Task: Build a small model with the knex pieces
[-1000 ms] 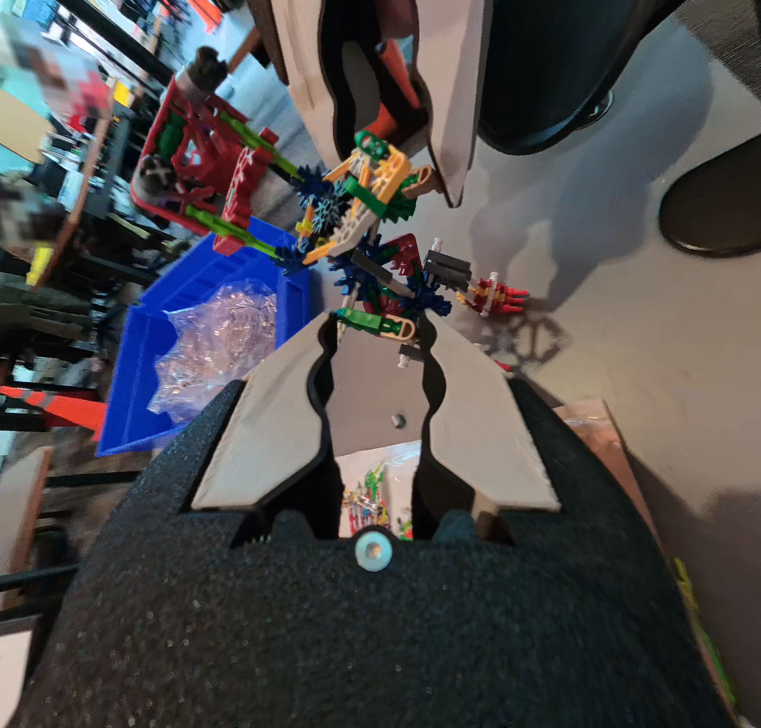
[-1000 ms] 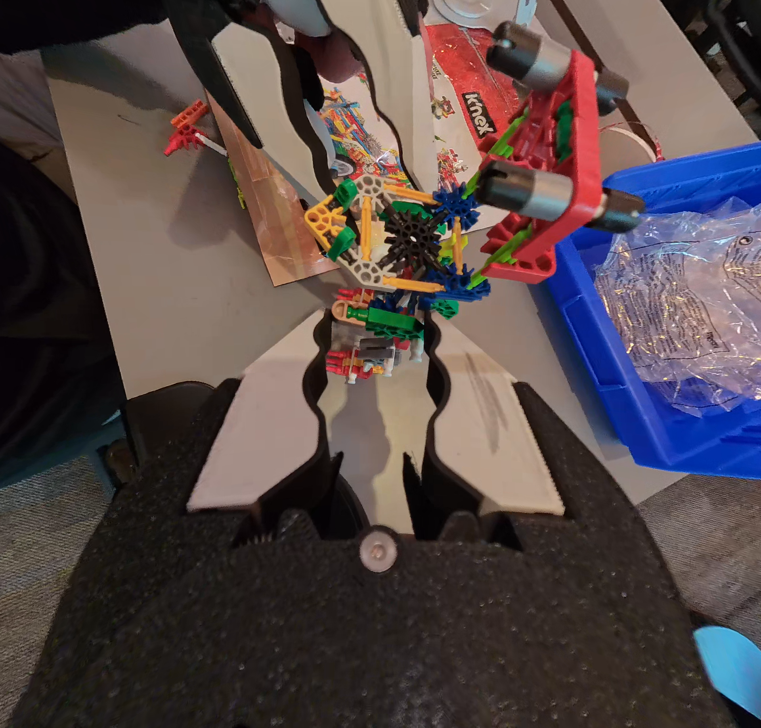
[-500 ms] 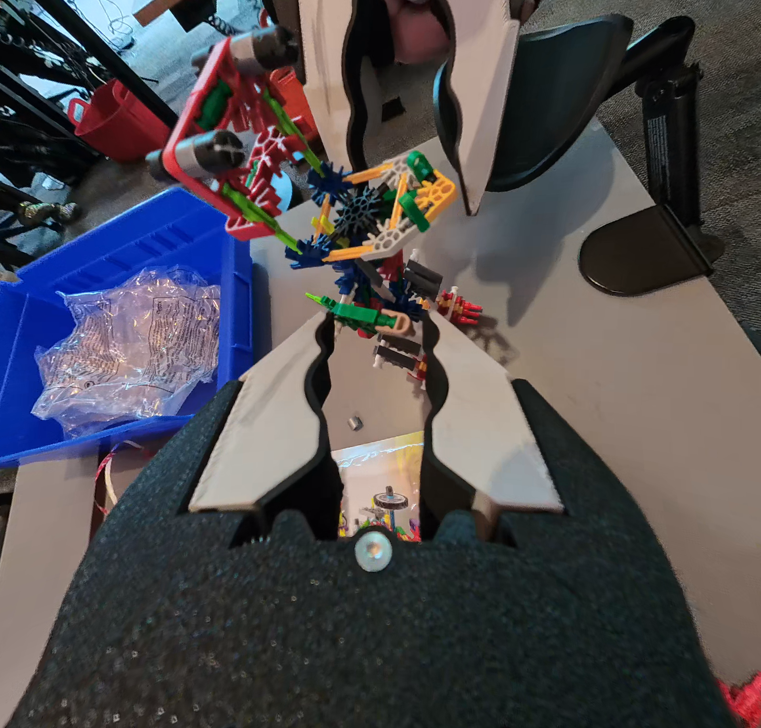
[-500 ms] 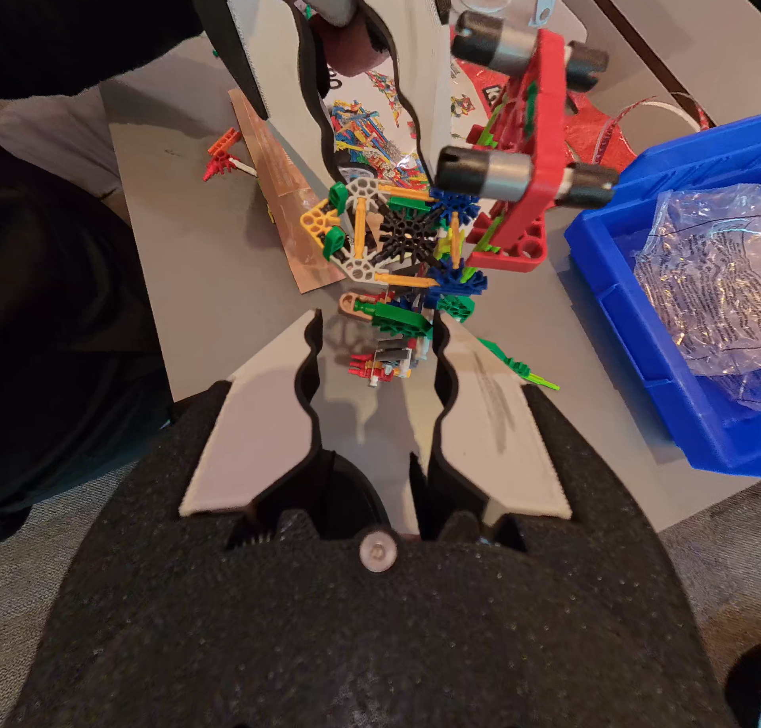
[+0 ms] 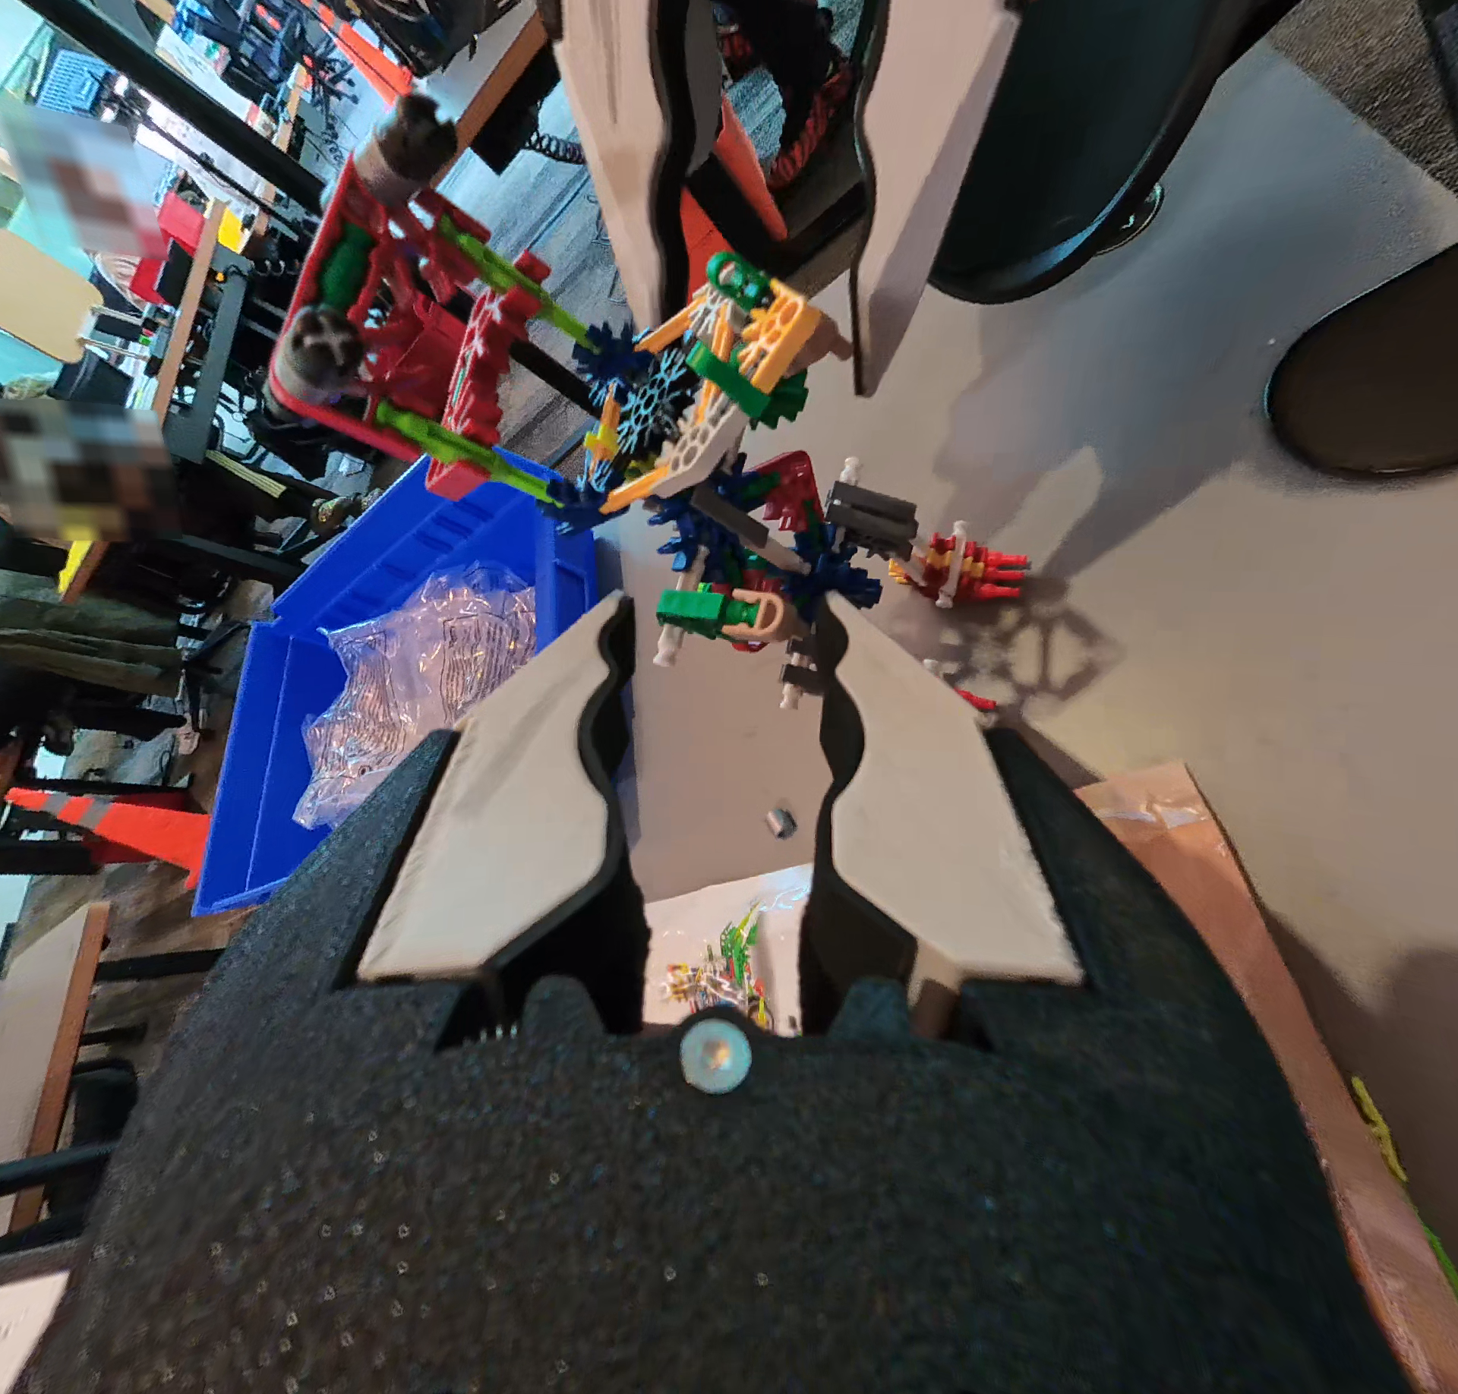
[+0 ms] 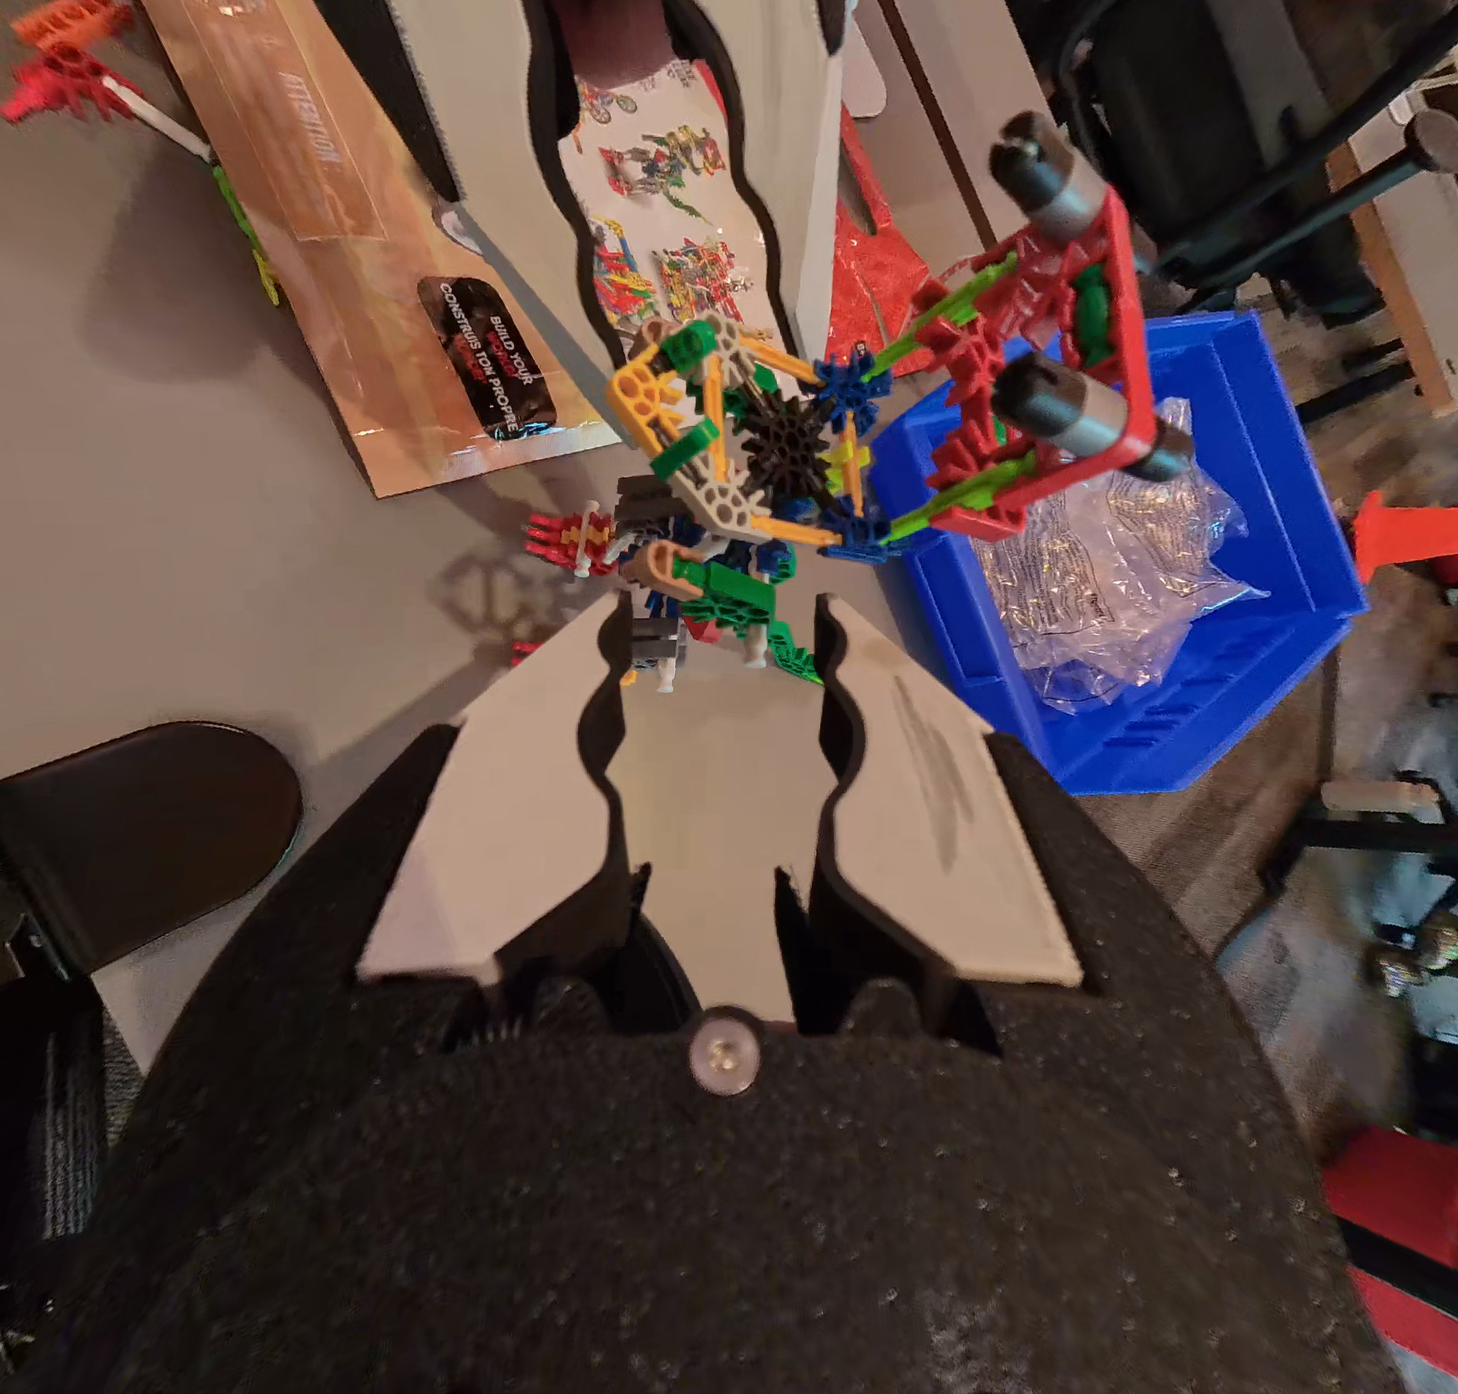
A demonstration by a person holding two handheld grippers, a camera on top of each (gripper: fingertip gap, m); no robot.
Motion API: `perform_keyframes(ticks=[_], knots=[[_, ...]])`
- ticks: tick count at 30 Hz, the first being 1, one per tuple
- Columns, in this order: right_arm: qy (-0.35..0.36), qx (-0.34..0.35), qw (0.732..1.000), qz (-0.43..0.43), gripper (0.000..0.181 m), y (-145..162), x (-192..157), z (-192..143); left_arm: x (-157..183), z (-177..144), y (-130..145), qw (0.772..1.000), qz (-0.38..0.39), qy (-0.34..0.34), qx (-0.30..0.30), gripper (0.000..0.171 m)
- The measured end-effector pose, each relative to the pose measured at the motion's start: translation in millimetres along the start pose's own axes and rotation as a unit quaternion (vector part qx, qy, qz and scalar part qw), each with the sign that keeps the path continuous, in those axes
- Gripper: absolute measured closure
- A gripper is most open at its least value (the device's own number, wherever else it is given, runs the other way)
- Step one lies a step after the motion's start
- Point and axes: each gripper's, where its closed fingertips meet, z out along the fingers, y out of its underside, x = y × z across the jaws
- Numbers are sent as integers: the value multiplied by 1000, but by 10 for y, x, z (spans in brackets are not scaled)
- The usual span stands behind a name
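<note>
Gripping the model [image 5: 694,425] by its lower end, the left tongs [image 5: 730,615] stand part open, a green and tan piece lying between the tips and a blue connector touching one finger. That gap matches the one half a second ago. The right tongs [image 6: 718,607] are also part open, narrower than half a second ago, with a grey piece against one finger [image 6: 552,764] and a green piece against the other; whether they clamp cannot be told. The two pairs face each other tip to tip, and the model hangs between them above the table [image 5: 1183,567], near the edge where the bin [image 5: 260,764] sits. Its shadow falls on the table beside a small red cluster [image 5: 970,567]. Since the earlier frame both views have tilted. The left view now takes in the room past the table's edge, and the bin with its clear bag [image 5: 418,686] lies lower and closer to the left finger. The model's red frame [image 6: 1041,378], carrying two grey and black wheels, has swung out over the bin in the right view, further from the left tongs' fingers than before. A printed card [image 6: 331,252] lies flat on the table under the left tongs. A tiny grey bit [image 5: 779,821] rests on the table between the left fingers.
</note>
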Motion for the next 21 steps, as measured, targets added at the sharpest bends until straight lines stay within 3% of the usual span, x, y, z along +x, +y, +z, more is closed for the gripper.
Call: perform_keyframes(ticks=[5,15,21], knots=[[-1,-13,1000,-2,151,12,-17,55,8,9,-34,1000,-13,15,2,135],[-59,18,996,68,153,22,-24,43,6,-7,-77,995,-68,75,2,135],[-75,33,994,72,150,32,-44,31,-29,-25,-98,994,-75,73,10,133]])
